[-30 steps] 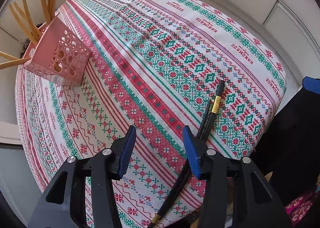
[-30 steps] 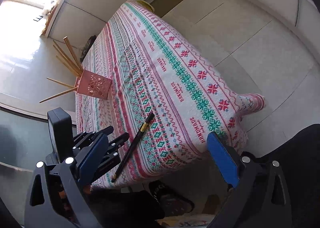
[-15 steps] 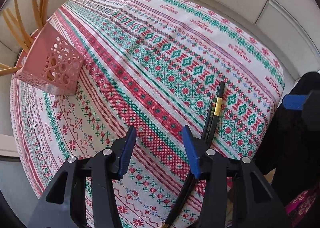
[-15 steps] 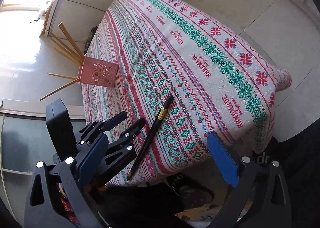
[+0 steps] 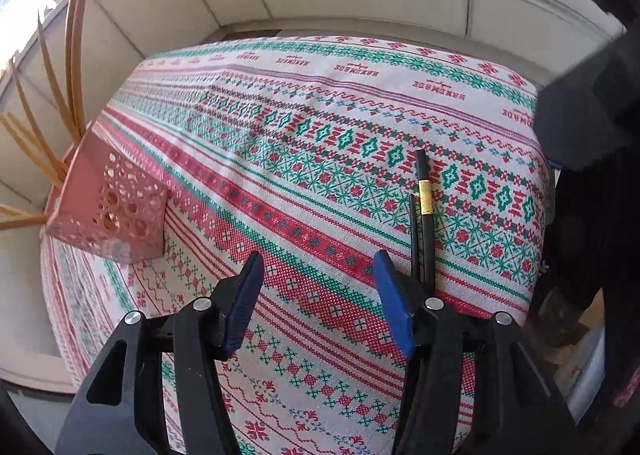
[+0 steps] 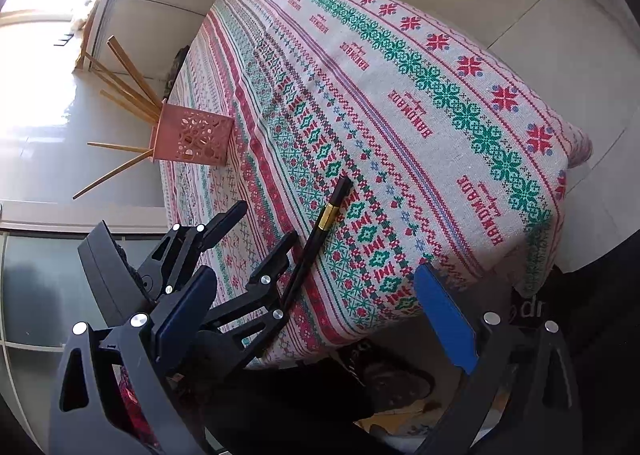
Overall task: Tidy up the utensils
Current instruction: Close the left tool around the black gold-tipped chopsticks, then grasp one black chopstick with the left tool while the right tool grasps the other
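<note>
A pair of black chopsticks (image 5: 423,215) with a gold band lies on the patterned tablecloth (image 5: 320,95) near its front right corner. My left gripper (image 5: 318,295) hovers just left of them. Its jaws are opening, with only cloth between the blue pads. In the right wrist view the left gripper (image 6: 266,223) stands beside the black chopsticks (image 6: 320,227). My right gripper (image 6: 318,315) is wide open and holds nothing, off the table's near edge. A pink perforated holder (image 5: 108,211) (image 6: 192,135) at the far left of the table holds several wooden chopsticks (image 5: 60,115) (image 6: 124,95).
The tablecloth (image 6: 400,55) hangs over the table's edges, and pale floor tiles lie beyond them. A dark blurred shape (image 5: 580,123) fills the right edge of the left wrist view. A shoe and dark clothing (image 6: 400,379) show below the near edge.
The left gripper's jaws have widened, and its view has rolled so the black chopsticks now point straight up the picture. The right gripper has come closer to the table corner.
</note>
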A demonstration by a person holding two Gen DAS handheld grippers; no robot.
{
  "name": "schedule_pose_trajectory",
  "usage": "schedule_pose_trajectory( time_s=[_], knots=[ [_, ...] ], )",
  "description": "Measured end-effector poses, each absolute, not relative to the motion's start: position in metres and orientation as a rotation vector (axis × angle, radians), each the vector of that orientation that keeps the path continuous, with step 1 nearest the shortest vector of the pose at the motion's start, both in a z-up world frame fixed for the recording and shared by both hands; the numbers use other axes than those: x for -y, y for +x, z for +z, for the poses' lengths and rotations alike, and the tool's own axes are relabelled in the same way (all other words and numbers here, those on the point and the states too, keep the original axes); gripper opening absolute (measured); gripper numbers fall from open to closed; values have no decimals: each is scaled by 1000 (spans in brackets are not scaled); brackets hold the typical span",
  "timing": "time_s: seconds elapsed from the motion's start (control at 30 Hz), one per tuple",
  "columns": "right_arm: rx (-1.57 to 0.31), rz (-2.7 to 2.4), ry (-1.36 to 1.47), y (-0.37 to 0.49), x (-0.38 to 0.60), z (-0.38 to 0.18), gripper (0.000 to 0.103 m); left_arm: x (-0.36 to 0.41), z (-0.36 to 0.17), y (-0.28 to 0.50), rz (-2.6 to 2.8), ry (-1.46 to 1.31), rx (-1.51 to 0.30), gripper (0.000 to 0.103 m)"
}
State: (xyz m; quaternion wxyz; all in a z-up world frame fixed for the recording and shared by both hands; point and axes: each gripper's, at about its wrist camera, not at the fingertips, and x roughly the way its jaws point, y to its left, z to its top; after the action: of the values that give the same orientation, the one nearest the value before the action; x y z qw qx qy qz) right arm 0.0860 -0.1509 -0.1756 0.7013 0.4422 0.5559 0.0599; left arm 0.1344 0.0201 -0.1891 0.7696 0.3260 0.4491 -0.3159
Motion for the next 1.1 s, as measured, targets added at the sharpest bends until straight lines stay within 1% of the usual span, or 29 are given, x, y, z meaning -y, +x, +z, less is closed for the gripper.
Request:
schedule_pose_trajectory(
  time_s=[0.07,0.17,0.3,0.57,0.63,0.7,0.9,1.0,1.1],
  knots=[
    [-1234,131,988,87,152,-175,96,-25,-184,144,-673,606,-1035,62],
    [-1228,128,987,88,152,-174,96,-19,-178,143,-687,551,-1055,73],
    [-1226,133,990,86,156,-173,96,-12,-174,133,-705,596,-1049,74],
    [-1229,133,1004,85,160,-174,96,-7,-196,145,-674,660,-1090,74],
    [-1230,129,1011,86,160,-174,96,-7,-196,148,-672,664,-1095,76],
    [-1230,133,1018,88,160,-174,96,-6,-195,150,-673,667,-1089,75],
    [-1233,132,1015,89,159,-175,96,-1,-186,144,-719,676,-1082,75],
    [-1243,126,1015,89,158,-177,96,1,-194,143,-724,688,-1120,78],
    [-1244,121,1017,91,158,-178,96,0,-195,145,-720,673,-1116,81]
  ],
)
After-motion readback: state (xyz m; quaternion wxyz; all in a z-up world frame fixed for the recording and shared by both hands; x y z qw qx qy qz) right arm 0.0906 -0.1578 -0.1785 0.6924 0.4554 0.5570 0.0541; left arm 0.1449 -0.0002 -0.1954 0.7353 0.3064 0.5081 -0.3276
